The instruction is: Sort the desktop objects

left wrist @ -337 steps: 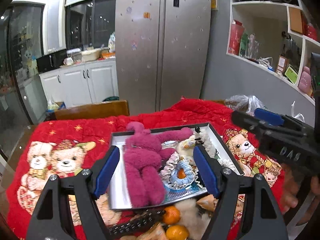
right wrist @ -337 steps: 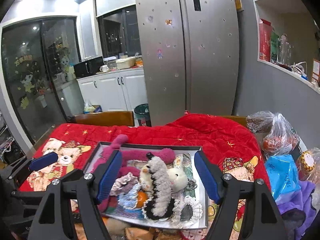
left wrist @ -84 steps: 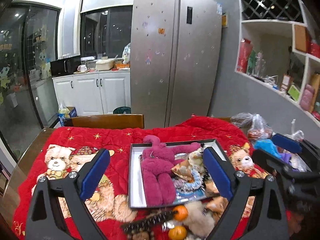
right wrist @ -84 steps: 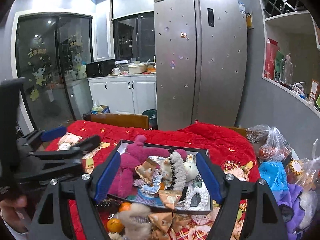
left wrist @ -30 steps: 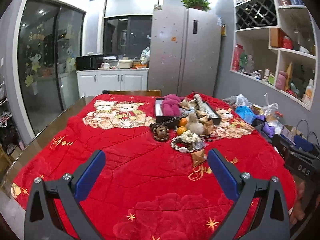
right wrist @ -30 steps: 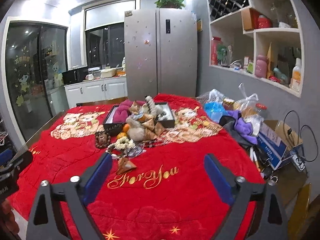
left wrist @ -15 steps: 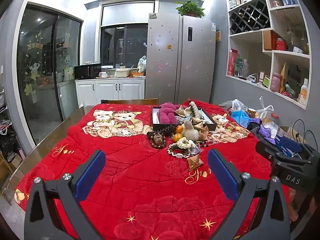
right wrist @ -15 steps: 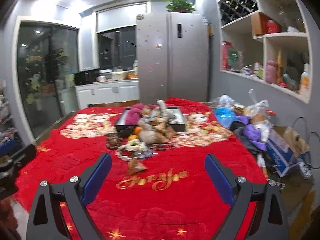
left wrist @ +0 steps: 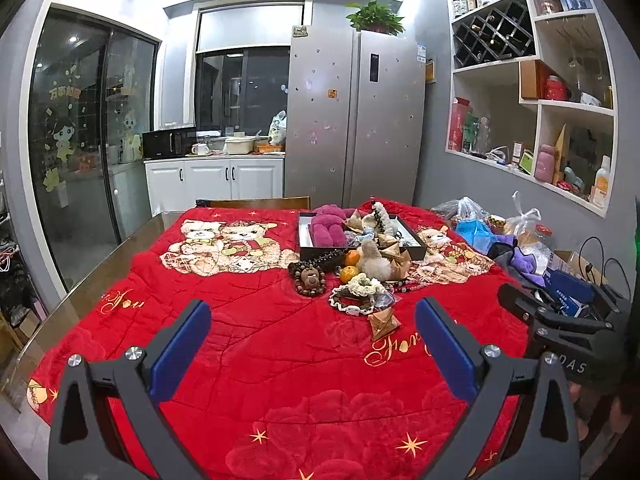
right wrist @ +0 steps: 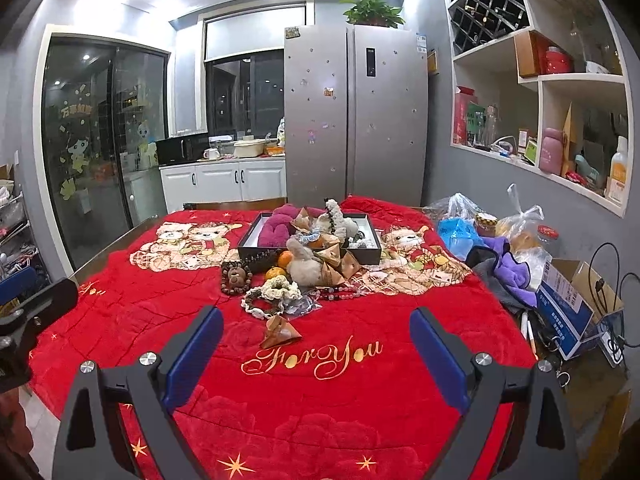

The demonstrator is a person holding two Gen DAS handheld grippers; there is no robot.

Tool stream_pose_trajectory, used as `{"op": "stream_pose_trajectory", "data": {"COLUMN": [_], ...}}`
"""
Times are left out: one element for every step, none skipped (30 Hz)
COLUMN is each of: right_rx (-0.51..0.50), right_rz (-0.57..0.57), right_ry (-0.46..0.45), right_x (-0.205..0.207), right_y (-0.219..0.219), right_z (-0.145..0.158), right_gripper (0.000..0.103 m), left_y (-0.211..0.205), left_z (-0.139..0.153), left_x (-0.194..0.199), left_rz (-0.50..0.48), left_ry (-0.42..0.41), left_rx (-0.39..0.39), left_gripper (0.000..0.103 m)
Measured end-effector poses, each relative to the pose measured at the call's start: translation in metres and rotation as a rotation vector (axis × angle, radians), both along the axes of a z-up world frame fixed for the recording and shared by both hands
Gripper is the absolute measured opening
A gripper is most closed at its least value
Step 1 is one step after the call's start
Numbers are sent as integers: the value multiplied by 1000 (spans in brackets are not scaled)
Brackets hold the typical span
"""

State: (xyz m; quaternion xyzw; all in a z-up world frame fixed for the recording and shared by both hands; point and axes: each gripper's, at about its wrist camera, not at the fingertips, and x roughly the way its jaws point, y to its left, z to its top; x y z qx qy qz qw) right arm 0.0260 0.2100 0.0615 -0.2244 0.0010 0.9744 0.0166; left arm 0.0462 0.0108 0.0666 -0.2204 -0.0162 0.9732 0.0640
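Grippers first: left gripper (left wrist: 312,330) has its blue pads spread wide with nothing between them, hanging over the near part of the red blanket (left wrist: 248,344). Right gripper (right wrist: 316,334) is the same, wide apart and empty. The stuff to sort sits well ahead of both. Going left to right: wooden bead bracelet (right wrist: 236,276), two oranges (right wrist: 280,265), cream scrunchie (right wrist: 278,290), fluffy beige toy (right wrist: 306,266), all just in front of the black tray (right wrist: 370,257), which holds a magenta plush (right wrist: 276,228). One paper-wrapped packet (right wrist: 280,332) lies nearest. Loads of bare blanket on the left; the right edge is crowded by bags (right wrist: 460,222) and a cardboard box (right wrist: 572,304).
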Motion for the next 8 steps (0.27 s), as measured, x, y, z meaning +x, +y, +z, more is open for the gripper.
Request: {"op": "stream_pose_trajectory", "data": {"right_rx": [-4,-10,-15,-15,-12,-8,-8,-11], "right_rz": [2,3,6,6,5,3,3,4], "right_ry": [0,-3,-10,-12,-13,-14,-14,-14], "right_x": [0,-1,-2,-2,-2,-2,-3,-3], "right_y": [0,0,1,0,0,0,0,0], "right_z": [0,-1,-1,-2,-3,-3,-3,-3], "right_gripper": [96,96,96,96,96,96,96,96], "left_y": [0,1,1,1,2,2,2,2], "left_z": [0,0,0,1,1,2,2,3], "left_x": [0,1,2,4,4,5,6,6], "left_rz": [-5,-12,-19,-21,-22,-21,-18,-12], "left_ry": [-1,0,5,10,13,16,18,19], "left_rx": [2,5,8,9,9,7,6,4], "left_gripper": [103,103,103,103,103,103,103,103]}}
